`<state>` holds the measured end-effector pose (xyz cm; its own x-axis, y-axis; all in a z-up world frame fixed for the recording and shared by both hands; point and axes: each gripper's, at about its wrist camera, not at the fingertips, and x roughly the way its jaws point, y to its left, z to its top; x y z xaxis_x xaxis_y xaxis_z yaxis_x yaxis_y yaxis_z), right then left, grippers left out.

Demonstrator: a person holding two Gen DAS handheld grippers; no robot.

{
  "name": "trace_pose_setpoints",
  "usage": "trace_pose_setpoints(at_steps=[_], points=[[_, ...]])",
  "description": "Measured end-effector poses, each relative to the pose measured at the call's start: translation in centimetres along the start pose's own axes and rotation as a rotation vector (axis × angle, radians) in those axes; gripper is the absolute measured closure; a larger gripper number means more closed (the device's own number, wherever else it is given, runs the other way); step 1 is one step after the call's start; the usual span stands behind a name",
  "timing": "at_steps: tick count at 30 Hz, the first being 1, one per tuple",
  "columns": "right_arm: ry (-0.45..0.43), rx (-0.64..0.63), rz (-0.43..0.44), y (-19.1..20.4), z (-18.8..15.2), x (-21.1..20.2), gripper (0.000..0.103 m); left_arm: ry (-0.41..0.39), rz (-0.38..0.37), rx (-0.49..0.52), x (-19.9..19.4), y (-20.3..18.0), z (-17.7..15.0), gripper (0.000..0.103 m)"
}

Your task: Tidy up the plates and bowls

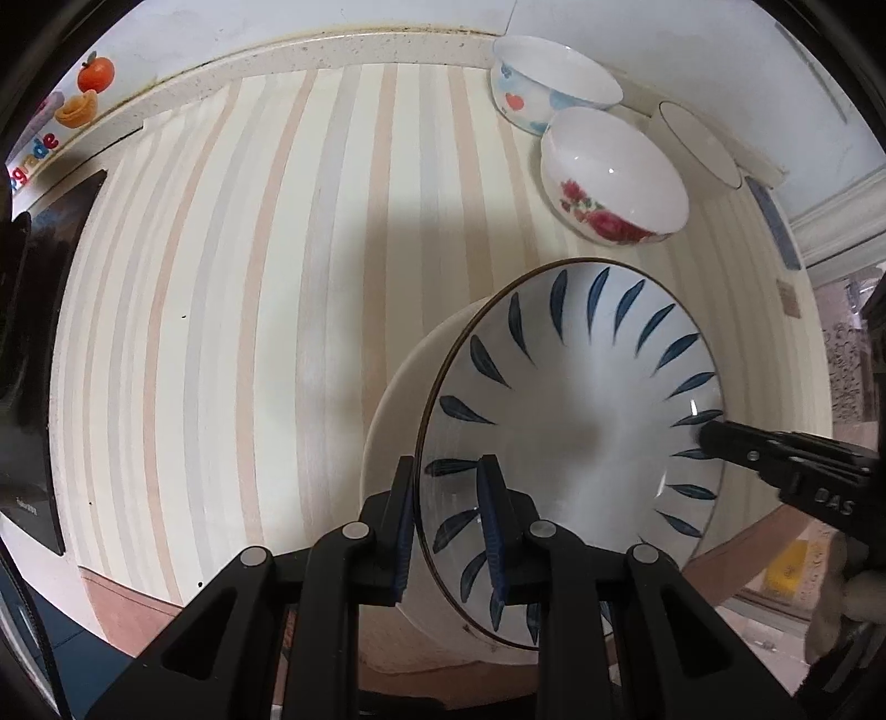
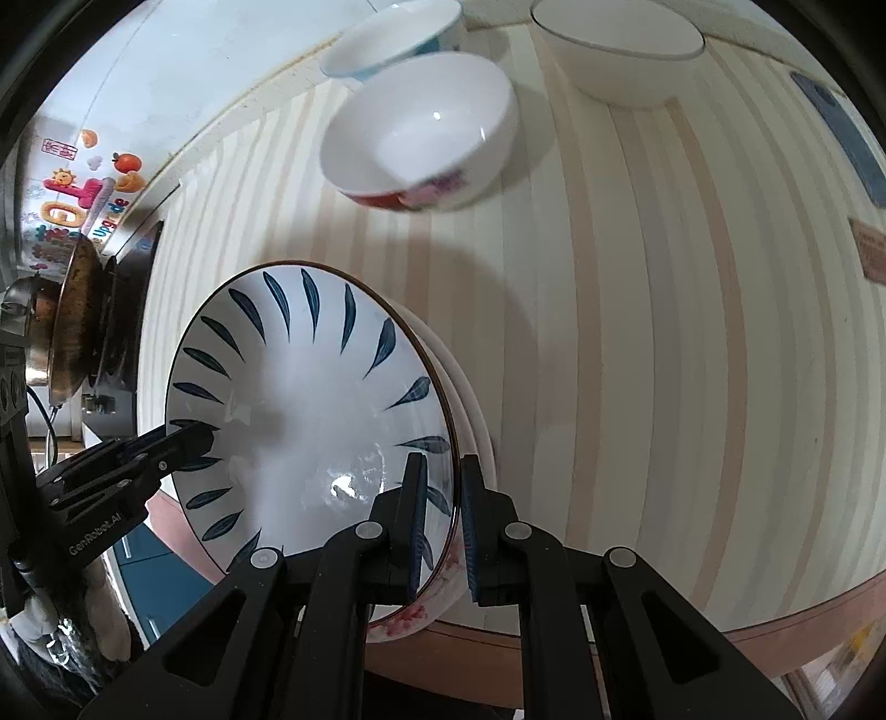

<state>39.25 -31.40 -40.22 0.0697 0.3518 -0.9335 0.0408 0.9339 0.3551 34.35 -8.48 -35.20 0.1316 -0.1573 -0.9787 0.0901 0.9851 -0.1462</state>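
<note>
Blue-leaf plate point(image 1: 576, 443) face up on white plates, left gripper point(image 1: 447, 531) and right gripper point(image 2: 443, 523) clamping opposite rims, open striped table point(image 1: 249, 304) ahead

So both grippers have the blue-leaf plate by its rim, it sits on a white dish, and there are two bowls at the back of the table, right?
Nearly: there are three bowls at the back, not two. The right wrist view shows the rose bowl, the blue-patterned bowl and a plain white bowl. The rest holds: left gripper and right gripper straddle the blue-leaf plate rim.
</note>
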Motion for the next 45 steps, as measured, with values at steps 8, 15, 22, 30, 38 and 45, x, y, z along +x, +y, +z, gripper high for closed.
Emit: trace_pose_setpoints(at_steps=[8, 15, 22, 30, 38, 45], points=[[0.004, -0.032, -0.014, 0.5, -0.5, 0.6, 0.090, 0.027, 0.027, -0.016, 1.1, -0.1, -0.5, 0.084], [0.014, -0.035, -0.006, 0.7, -1.0, 1.4, 0.090, 0.044, 0.020, -0.036, 2.1, 0.2, -0.6, 0.083], [0.009, -0.019, -0.001, 1.1, -1.1, 1.6, 0.087, 0.043, 0.018, -0.043, 2.2, 0.5, -0.4, 0.083], [0.011, 0.048, 0.030, 0.3, -0.7, 1.1, 0.079, 0.066, 0.041, -0.058, 1.4, 0.9, -0.4, 0.083], [-0.026, 0.028, 0.044, 1.8, -1.2, -1.9, 0.076, 0.008, 0.033, -0.046, -2.5, 0.4, -0.9, 0.083], [-0.085, -0.033, 0.070, 4.5, -3.9, -7.5, 0.074, -0.069, -0.010, -0.038, -9.5, -0.9, -2.9, 0.083]])
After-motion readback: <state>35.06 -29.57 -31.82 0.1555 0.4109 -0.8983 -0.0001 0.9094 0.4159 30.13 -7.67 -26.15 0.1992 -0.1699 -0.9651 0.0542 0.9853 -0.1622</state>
